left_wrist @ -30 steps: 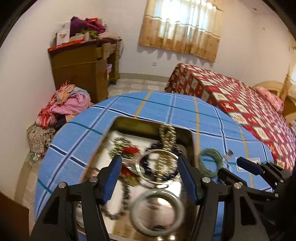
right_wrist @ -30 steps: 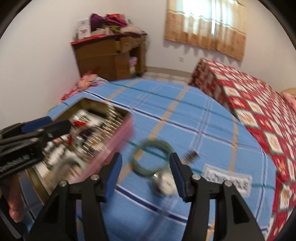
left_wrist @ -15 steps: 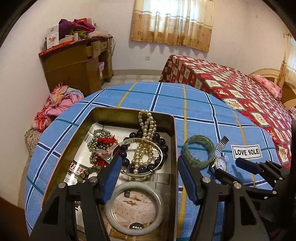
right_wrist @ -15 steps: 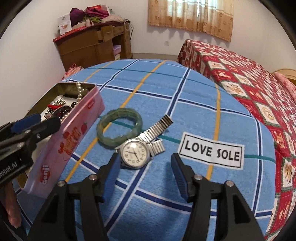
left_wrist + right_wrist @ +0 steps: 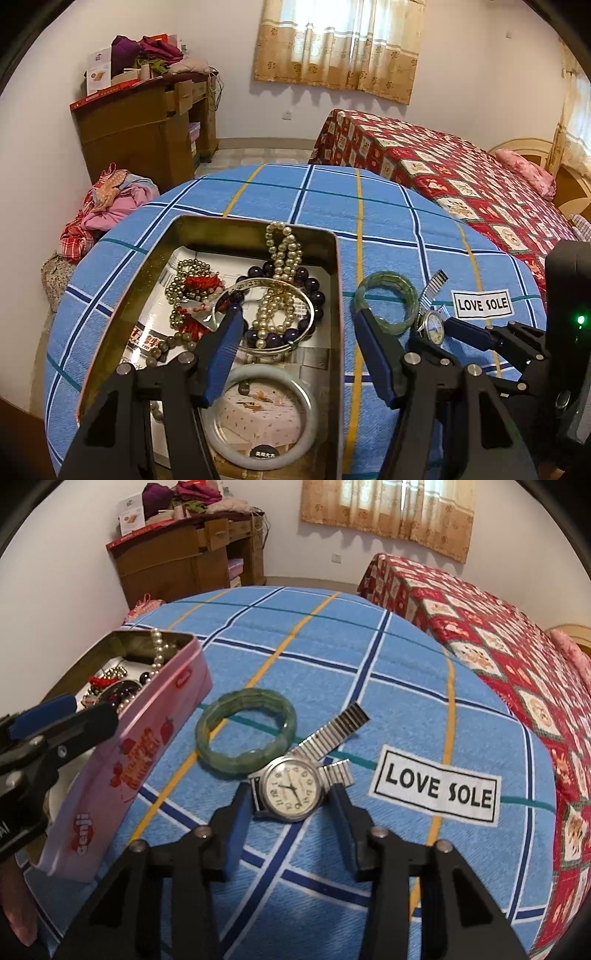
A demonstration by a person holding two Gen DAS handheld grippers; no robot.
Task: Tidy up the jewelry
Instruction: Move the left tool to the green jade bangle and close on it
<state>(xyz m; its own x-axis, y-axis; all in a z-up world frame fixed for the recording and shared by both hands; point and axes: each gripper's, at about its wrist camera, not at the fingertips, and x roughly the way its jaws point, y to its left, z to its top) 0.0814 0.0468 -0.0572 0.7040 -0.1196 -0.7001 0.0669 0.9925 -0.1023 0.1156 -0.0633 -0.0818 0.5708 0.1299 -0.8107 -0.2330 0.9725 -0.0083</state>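
Note:
An open pink tin (image 5: pixel 255 229) on the blue checked cloth holds a pearl string (image 5: pixel 282 251), dark beads, a silver bangle (image 5: pixel 273 282) and a pale jade bangle (image 5: pixel 312 421). My left gripper (image 5: pixel 295 321) hovers open over the tin, straddling its right wall, with nothing gripped. To the right of the tin (image 5: pixel 147 738) lie a green bracelet (image 5: pixel 236 764) and a silver watch (image 5: pixel 290 794) with a stretch band. My right gripper (image 5: pixel 290 799) is down at the cloth, its jaws closing with the watch face between the fingers. The pads stand close beside the case.
A white "LOVE SOLE" label (image 5: pixel 436 786) lies on the cloth right of the watch. A bed with a red patterned cover (image 5: pixel 480 609) stands behind right. A wooden desk (image 5: pixel 147 125) and a clothes pile (image 5: pixel 107 199) are at the back left.
The right gripper has come in lower over the watch and its jaws have narrowed around the face. The left gripper has shifted a little over the tin and stays open.

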